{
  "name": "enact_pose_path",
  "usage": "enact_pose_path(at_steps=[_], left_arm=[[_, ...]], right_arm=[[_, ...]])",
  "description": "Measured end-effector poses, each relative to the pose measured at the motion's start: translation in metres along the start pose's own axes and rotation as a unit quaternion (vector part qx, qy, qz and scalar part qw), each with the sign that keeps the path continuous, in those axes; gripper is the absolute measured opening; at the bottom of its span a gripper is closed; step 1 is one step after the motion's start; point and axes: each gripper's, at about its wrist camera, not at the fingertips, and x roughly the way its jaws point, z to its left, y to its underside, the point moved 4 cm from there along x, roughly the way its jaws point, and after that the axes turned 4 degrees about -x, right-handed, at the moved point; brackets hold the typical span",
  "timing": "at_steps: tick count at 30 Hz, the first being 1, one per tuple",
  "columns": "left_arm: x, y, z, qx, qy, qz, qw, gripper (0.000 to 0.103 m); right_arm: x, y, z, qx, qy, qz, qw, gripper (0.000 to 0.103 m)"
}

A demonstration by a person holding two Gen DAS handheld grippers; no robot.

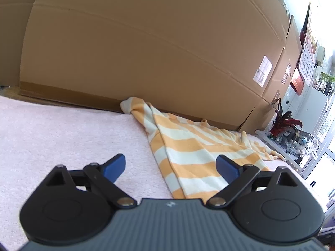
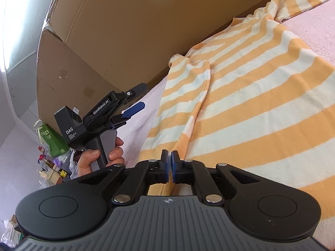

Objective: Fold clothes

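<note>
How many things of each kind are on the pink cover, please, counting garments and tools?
Striped garment: 1
Tools: 2, the left tool open over the pink cover, the right tool shut on the garment's edge
Total: 3

A pale pink fleecy tabletop (image 1: 52,129) carries 1 orange-and-cream striped shirt (image 1: 188,146), spread loosely with folds. The shirt lies toward the tabletop's far edge, its bunched end touching the big cardboard boxes (image 1: 146,41) standing along that edge.
</note>
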Motion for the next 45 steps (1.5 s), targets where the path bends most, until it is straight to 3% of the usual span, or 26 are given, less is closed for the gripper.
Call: enact_pose_path(at_steps=[4,9,11,13,14,16,17,18,22,27,29,31,35,38,39,41,45], left_arm=[[0.002,0.001,-0.003,0.008,0.0,0.008,0.9999,0.098],[0.013,0.008,-0.01,0.02,0.021,0.061,0.9977,0.098],[0.016,0.011,-0.015,0.03,0.026,0.075,0.9964,0.098],[0.019,0.013,-0.017,0.033,0.026,0.089,0.9952,0.092],[0.021,0.014,-0.017,0.034,0.028,0.094,0.9946,0.082],[0.021,0.016,-0.02,0.033,0.049,0.103,0.993,0.057],[0.022,0.018,-0.021,0.034,0.052,0.107,0.9923,0.054],[0.022,0.019,-0.023,0.039,0.048,0.108,0.9923,0.05],[0.019,0.022,-0.023,0.037,0.022,0.106,0.9934,0.018],[0.011,0.022,-0.011,0.001,-0.002,0.093,0.9956,0.021],[0.009,0.019,-0.01,-0.001,0.0,0.089,0.996,0.031],[0.009,0.015,-0.013,0.008,0.0,0.079,0.9968,0.05],[0.026,0.004,-0.024,0.044,0.0,0.081,0.9958,0.05],[0.048,0.002,-0.022,0.042,-0.007,0.092,0.9949,0.048],[0.053,0.003,-0.02,0.039,-0.012,0.089,0.9952,0.037],[0.052,0.003,-0.015,0.026,-0.007,0.078,0.9966,0.005],[0.039,-0.001,-0.002,-0.023,0.018,0.042,0.9987,0.001]], right_arm=[[0.0,-0.013,-0.005,-0.003,0.02,-0.018,1.0,0.002],[-0.003,-0.005,-0.004,-0.017,0.002,0.017,1.0,0.027],[-0.007,0.003,0.005,-0.058,0.003,0.03,0.998,0.032],[-0.01,0.01,0.011,-0.088,0.003,0.03,0.996,0.032],[-0.012,0.014,0.013,-0.101,0.003,0.029,0.994,0.031],[-0.012,0.019,0.011,-0.104,0.004,0.03,0.994,0.016],[-0.011,0.021,0.009,-0.101,0.004,0.032,0.994,0.007],[-0.01,0.022,0.007,-0.096,0.002,0.029,0.995,0.006],[-0.01,0.018,0.003,-0.08,0.001,0.019,0.997,0.005],[-0.009,0.018,0.001,-0.077,-0.007,0.026,0.997,0.006],[-0.009,0.017,-0.001,-0.069,-0.011,0.026,0.997,0.007],[-0.012,0.015,-0.004,-0.059,-0.014,0.021,0.998,0.009],[-0.017,0.006,-0.013,-0.041,-0.007,0.009,0.999,0.014],[-0.016,-0.002,-0.019,-0.027,-0.002,0.006,1.0,0.017],[-0.015,-0.005,-0.02,-0.025,0.002,0.006,1.0,0.018],[-0.013,-0.01,-0.02,-0.027,0.007,0.005,1.0,0.02],[-0.006,-0.034,-0.017,-0.055,0.027,-0.007,0.998,0.021]])
